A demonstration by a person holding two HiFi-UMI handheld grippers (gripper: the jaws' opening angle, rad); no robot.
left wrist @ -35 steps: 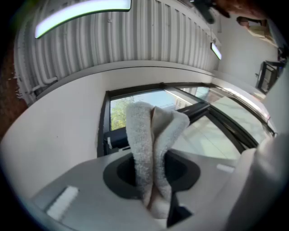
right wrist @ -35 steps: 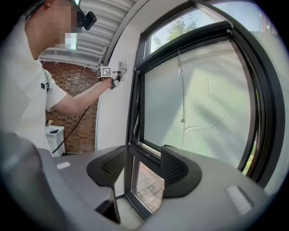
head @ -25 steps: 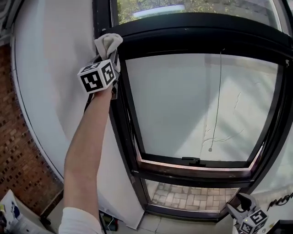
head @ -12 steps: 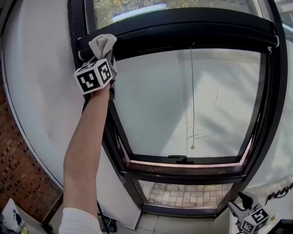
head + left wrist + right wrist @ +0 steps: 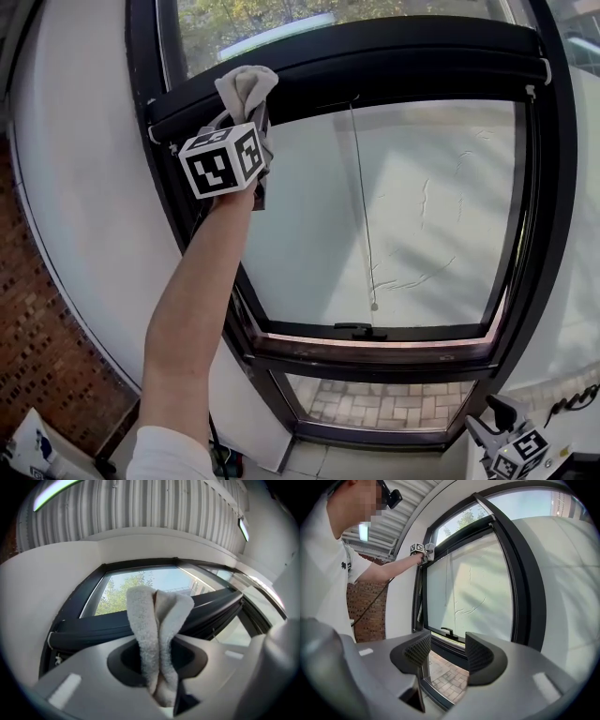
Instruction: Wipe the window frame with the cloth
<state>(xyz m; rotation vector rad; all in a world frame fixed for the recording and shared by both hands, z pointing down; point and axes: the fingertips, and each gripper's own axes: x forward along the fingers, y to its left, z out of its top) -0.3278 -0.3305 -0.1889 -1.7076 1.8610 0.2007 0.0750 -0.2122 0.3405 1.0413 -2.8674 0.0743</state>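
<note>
A beige cloth (image 5: 246, 89) sticks up from my left gripper (image 5: 246, 114), which is shut on it. The cloth presses against the black top bar of the window frame (image 5: 403, 52), a little right of the frame's upper left corner. In the left gripper view the folded cloth (image 5: 157, 630) stands between the jaws in front of that dark bar (image 5: 89, 632). My right gripper (image 5: 489, 422) hangs low at the bottom right, open and holding nothing. Its own view looks up past its open jaws (image 5: 447, 653) at the window frame (image 5: 525, 588) and the far-off cloth (image 5: 430, 549).
A thin pull cord (image 5: 362, 206) hangs down in front of the pane. A black handle (image 5: 356, 331) sits on the lower sash rail. A white wall (image 5: 84, 187) and a brick wall (image 5: 47, 319) stand to the left. Paving bricks (image 5: 394, 403) show through the lowest pane.
My left gripper has slid the cloth to the right along the top bar, away from the frame's upper left corner. The right gripper has stayed low and open.
</note>
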